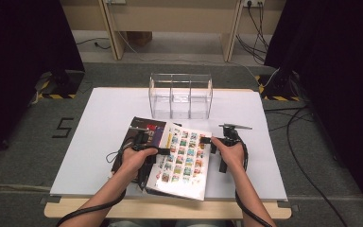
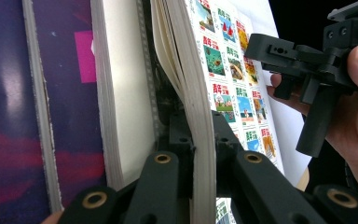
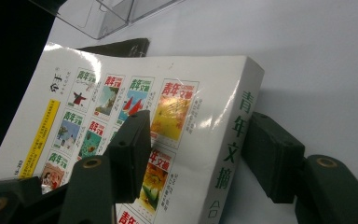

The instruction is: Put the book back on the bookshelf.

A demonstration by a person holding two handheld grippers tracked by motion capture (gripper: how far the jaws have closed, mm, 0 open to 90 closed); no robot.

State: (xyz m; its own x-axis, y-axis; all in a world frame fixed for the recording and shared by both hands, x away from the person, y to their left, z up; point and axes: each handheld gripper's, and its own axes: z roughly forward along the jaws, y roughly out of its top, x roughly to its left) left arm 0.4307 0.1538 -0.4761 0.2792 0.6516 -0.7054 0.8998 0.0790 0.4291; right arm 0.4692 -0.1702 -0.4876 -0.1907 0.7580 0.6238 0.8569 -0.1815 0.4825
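Left gripper (image 2: 200, 154) is clamped on the fore-edge of the white magazine (image 1: 182, 161), tilted up off the near table (image 1: 99, 123) beside darker books (image 2: 60, 93); right gripper (image 3: 196, 154) straddles its spine, jaws apart, not yet pressing. Lift looks begun, and the clear organizer (image 1: 181, 96) beyond is empty. The spine's green lettering reads in the right gripper view; the high view shows the distance to the organizer.

Overhead camera looks forward and down; both claw cameras closely share the magazine (image 1: 184, 158).
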